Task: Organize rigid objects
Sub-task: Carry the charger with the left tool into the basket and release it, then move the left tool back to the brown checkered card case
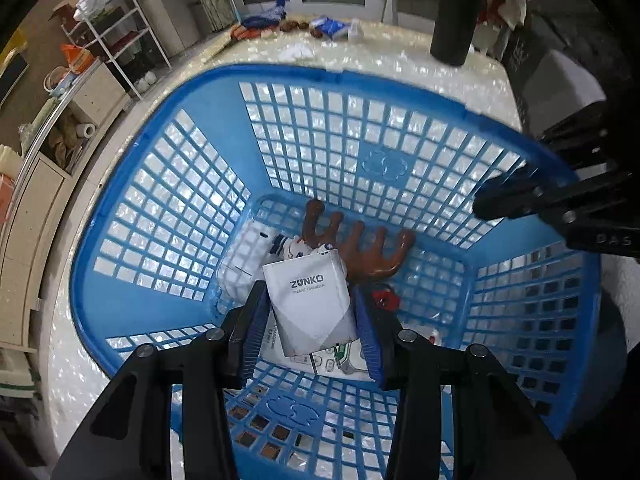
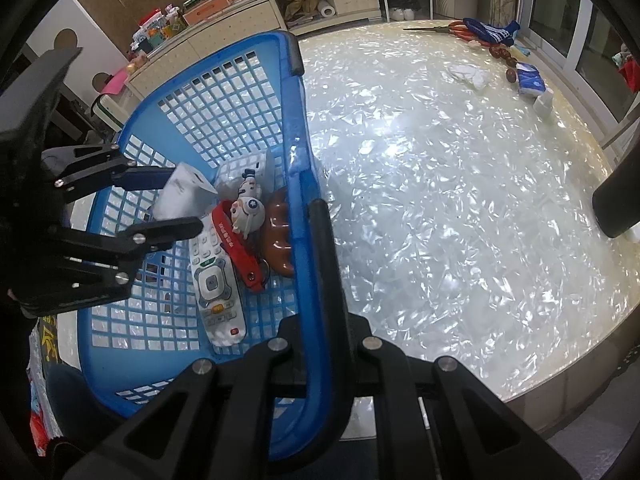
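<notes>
Left tongs (image 1: 314,312) clamp charger box (image 1: 310,300), low inside blue basket (image 1: 280,80) | right tongs (image 2: 320,280) clenched on basket's near-right rim | I'd set box beside remote (image 2: 216,280), then release.

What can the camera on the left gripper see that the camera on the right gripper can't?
Only the left wrist view shows the printed front of the white charger box and the whole brown antler-shaped piece.

Only the right wrist view shows the remote control in full, the red strap, the little white figure, and the right gripper shut on the basket's rim.

Both show the blue basket, the left gripper holding the box, and the shiny table.
</notes>
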`<action>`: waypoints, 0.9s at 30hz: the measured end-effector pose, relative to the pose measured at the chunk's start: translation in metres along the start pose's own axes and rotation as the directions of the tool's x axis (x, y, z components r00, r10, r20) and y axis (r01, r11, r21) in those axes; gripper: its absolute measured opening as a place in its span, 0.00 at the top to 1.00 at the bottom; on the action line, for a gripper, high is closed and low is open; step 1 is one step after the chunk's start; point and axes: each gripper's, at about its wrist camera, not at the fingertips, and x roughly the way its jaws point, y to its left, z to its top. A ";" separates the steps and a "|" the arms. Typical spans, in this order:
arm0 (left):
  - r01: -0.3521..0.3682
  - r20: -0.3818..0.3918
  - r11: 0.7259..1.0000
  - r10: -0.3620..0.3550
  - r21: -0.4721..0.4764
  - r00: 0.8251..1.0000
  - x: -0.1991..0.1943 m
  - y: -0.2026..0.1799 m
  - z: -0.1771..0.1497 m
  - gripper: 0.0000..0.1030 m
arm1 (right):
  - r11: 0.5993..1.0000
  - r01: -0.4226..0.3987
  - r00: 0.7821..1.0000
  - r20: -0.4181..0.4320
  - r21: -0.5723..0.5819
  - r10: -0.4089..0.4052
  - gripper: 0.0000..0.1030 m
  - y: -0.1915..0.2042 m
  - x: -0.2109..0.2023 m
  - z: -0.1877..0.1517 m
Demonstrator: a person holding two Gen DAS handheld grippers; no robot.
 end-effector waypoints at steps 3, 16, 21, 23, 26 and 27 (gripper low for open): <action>-0.018 -0.028 1.000 0.018 0.018 0.999 0.007 0.000 0.003 0.55 | 1.000 -0.002 1.000 0.001 0.002 0.002 0.93 -0.001 0.000 0.000; -0.039 -0.029 0.996 0.041 0.076 0.999 0.009 -0.011 0.006 0.49 | 1.000 -0.006 1.000 0.005 0.002 0.006 0.93 -0.002 0.001 0.000; -0.045 -0.012 0.996 0.046 0.076 0.999 0.004 -0.011 0.007 0.23 | 1.000 -0.006 1.000 0.007 0.004 0.006 0.93 -0.002 0.002 0.000; -0.023 0.011 0.997 0.022 0.068 1.000 -0.005 -0.008 0.008 0.12 | 1.000 -0.006 1.000 0.008 0.004 0.006 0.93 -0.001 0.002 0.000; 0.000 0.057 0.997 -0.005 0.080 0.998 -0.024 -0.003 0.008 0.01 | 1.000 -0.006 1.000 0.008 0.006 0.006 0.93 0.000 0.002 0.000; -0.006 0.066 0.997 0.001 0.075 0.998 -0.030 0.001 0.008 0.01 | 1.000 -0.005 1.000 0.008 0.006 0.005 0.93 0.000 0.002 0.000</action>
